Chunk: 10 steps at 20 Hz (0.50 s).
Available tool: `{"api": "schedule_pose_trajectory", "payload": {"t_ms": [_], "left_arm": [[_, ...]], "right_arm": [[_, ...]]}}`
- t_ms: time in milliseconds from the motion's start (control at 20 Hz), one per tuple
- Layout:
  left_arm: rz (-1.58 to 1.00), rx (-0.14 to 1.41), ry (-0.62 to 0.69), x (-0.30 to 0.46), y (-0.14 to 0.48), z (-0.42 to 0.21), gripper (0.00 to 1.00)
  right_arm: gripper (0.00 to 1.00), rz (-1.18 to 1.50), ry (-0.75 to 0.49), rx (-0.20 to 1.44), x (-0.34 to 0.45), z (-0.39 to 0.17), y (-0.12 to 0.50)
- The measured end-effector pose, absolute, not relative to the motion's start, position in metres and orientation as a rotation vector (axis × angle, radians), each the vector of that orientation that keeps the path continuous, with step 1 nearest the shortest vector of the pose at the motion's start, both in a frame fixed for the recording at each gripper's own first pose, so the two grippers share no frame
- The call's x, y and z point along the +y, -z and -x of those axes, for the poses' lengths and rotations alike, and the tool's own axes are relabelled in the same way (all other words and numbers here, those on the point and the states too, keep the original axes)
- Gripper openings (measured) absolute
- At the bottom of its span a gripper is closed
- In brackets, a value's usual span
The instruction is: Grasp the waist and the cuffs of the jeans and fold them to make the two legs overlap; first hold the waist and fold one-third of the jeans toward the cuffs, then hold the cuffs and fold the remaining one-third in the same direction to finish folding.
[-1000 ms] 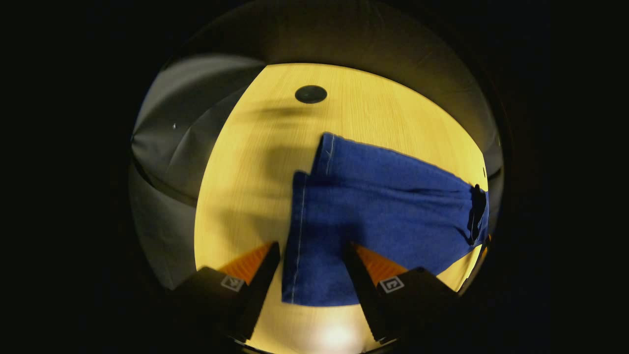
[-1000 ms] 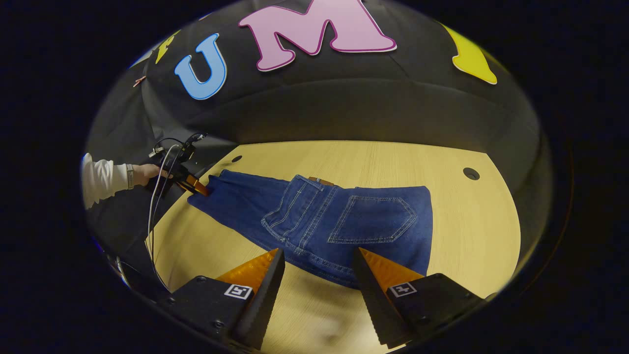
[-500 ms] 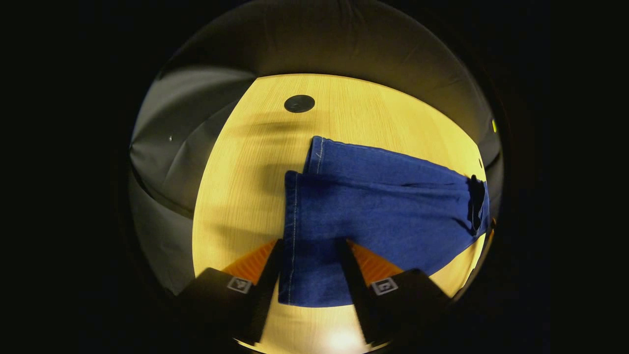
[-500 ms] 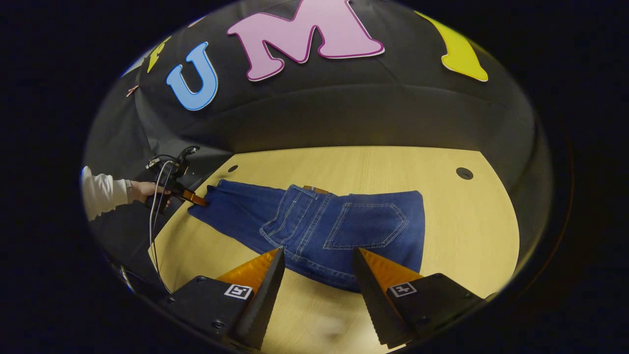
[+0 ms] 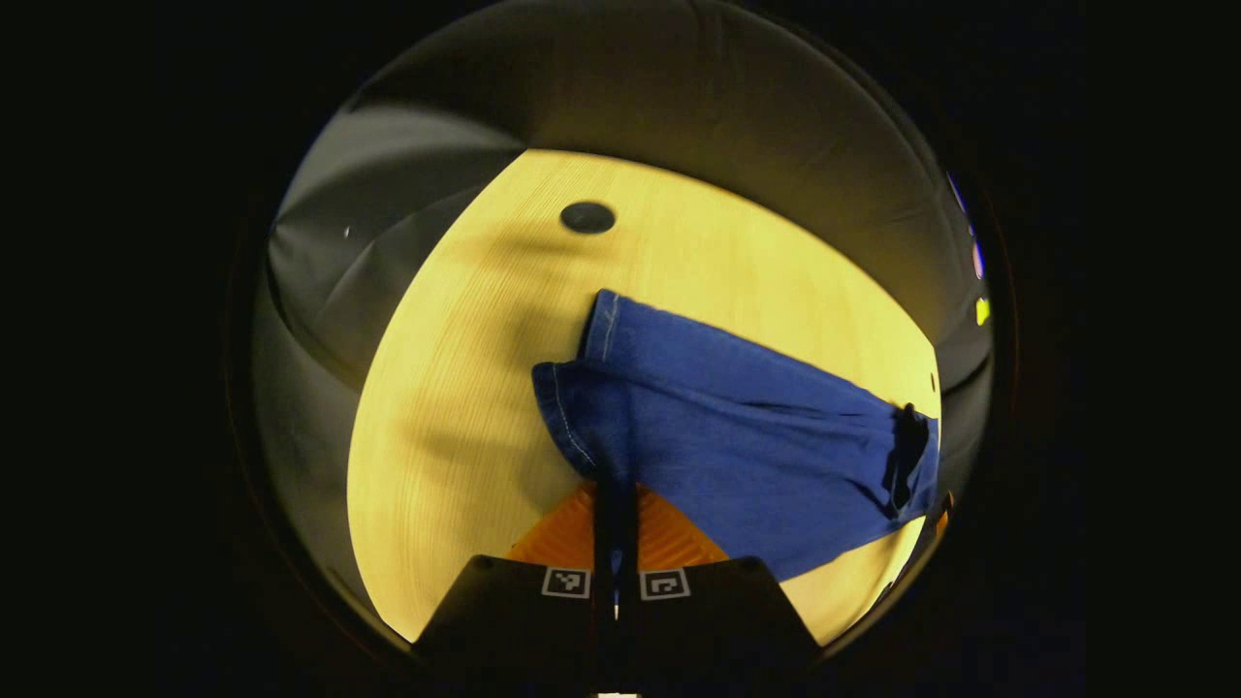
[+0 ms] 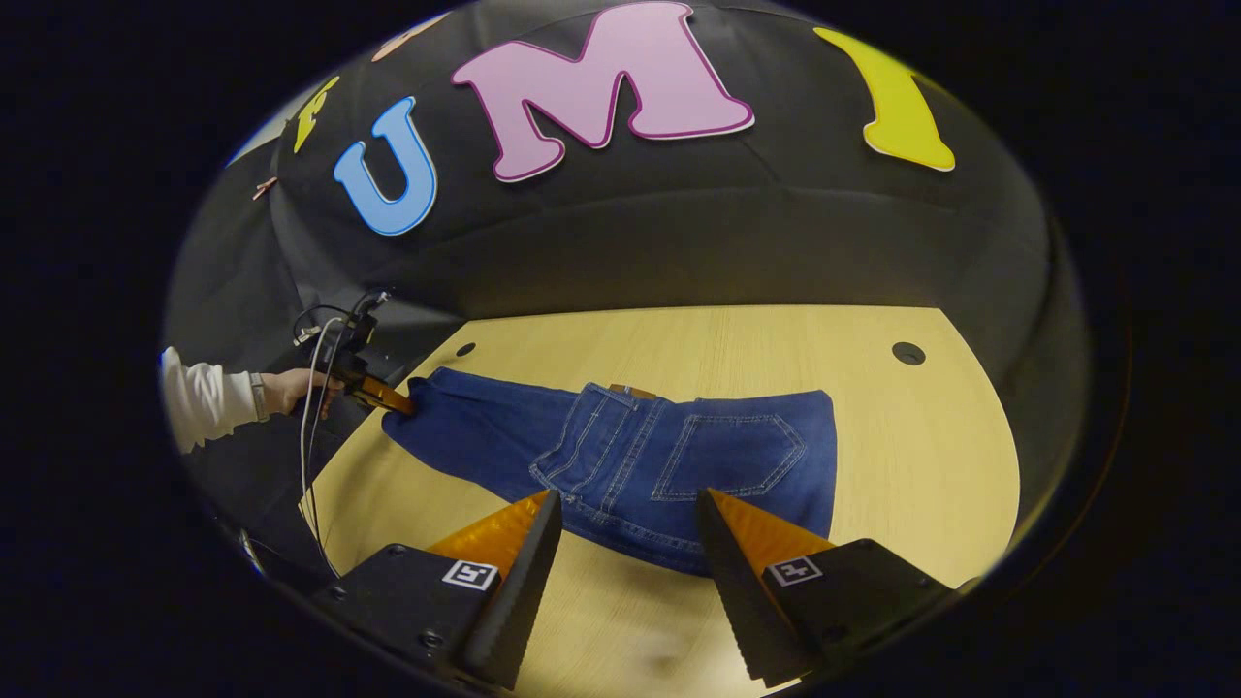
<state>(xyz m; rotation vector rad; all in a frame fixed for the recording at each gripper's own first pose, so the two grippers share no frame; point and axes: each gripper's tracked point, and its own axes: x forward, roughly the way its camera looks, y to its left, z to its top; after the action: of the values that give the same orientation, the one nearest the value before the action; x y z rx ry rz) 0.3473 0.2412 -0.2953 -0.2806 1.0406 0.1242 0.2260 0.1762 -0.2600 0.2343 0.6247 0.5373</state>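
A: Where are the jeans [image 6: 620, 465]?
B: Flat on the tabletop [image 6: 931, 456], waist already folded over.
A: Left gripper [image 5: 615, 504]?
B: Fingers pinched together on the cuffs [image 5: 567, 402].
A: Right gripper [image 6: 625, 528]?
B: Fingers wide, holding nothing

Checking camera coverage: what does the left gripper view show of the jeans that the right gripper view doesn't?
Left gripper view: the left tongs shut on the cuff, stitching up close. Right gripper view: the back pocket, the waist end, the open right tongs above the table, and a hand holding the other tongs. Both: the jeans on the wooden table.
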Motion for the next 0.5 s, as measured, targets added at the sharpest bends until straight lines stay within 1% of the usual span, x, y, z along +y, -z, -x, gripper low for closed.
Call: {"api": "schedule_pose_trajectory", "payload": {"t_ms": [200, 400, 500], "left_arm": [[0.345, 0.91, 0.045, 0.18, 0.21, -0.362, 0.02], [0.26, 0.833, 0.23, 0.106, 0.147, -0.36, 0.02], [0.257, 0.791, 0.321, 0.051, 0.125, -0.368, 0.02]], "right_arm": [[0.85, -0.294, -0.509, 0.59, 0.17, -0.23, 0.239], [0.85, -0.309, -0.483, 0.549, 0.158, -0.228, 0.222], [0.85, -0.3, -0.474, 0.534, 0.151, -0.222, 0.215]]}}
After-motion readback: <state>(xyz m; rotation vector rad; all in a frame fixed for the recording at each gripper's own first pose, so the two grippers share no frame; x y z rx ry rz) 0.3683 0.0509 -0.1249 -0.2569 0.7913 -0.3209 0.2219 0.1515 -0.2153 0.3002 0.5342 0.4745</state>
